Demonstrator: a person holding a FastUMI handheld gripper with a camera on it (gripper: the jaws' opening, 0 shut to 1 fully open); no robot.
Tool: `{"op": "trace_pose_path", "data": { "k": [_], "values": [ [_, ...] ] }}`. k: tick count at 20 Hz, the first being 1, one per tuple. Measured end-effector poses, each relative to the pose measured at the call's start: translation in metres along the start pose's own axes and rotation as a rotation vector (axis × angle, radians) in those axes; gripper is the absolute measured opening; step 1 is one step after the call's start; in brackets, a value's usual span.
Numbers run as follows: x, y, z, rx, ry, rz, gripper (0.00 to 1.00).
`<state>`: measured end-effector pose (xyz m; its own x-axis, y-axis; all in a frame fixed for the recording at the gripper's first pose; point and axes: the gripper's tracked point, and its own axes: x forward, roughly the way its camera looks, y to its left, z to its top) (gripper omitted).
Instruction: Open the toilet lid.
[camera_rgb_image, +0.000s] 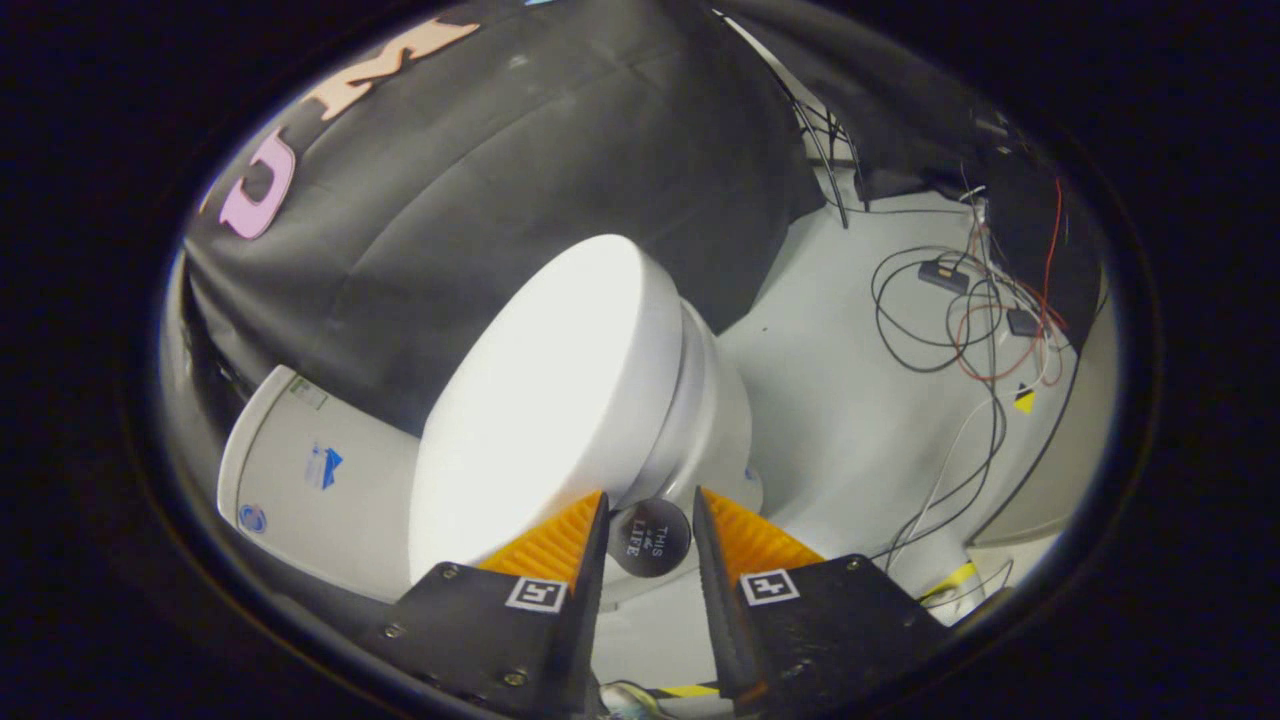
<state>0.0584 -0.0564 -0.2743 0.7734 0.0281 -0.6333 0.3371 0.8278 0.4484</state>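
In the gripper view, the toilet lid (545, 400) lies shut on the bowl (705, 400), ahead of the tank (315, 470). The claw (648, 515) is held open, empty, a dark round knob (650, 538) between its fingers, seemingly at the lid's front edge. The knob should be gripped squarely, then raised toward the tank.

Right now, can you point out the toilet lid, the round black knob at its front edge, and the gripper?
toilet lid (540, 400): gripper view, middle of its white top.
round black knob (650, 538): gripper view, its face, between the fingers.
gripper (648, 515): gripper view, midway between fingertips, open around the knob.
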Motion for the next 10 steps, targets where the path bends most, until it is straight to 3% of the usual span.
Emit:
{"op": "trace_pose_path", "data": {
  "k": [1,2,5,6,10],
  "values": [
    [0.002,-0.004,0.003,0.042,-0.006,-0.004,0.48],
    [0.002,-0.003,0.001,0.077,0.001,0.010,0.18],
    [0.021,-0.004,-0.004,0.094,0.000,0.063,0.18],
    [0.010,-0.005,0.004,0.116,0.001,0.084,0.11],
    [0.000,-0.001,0.002,0.135,0.025,0.128,0.10]
  ]
}}
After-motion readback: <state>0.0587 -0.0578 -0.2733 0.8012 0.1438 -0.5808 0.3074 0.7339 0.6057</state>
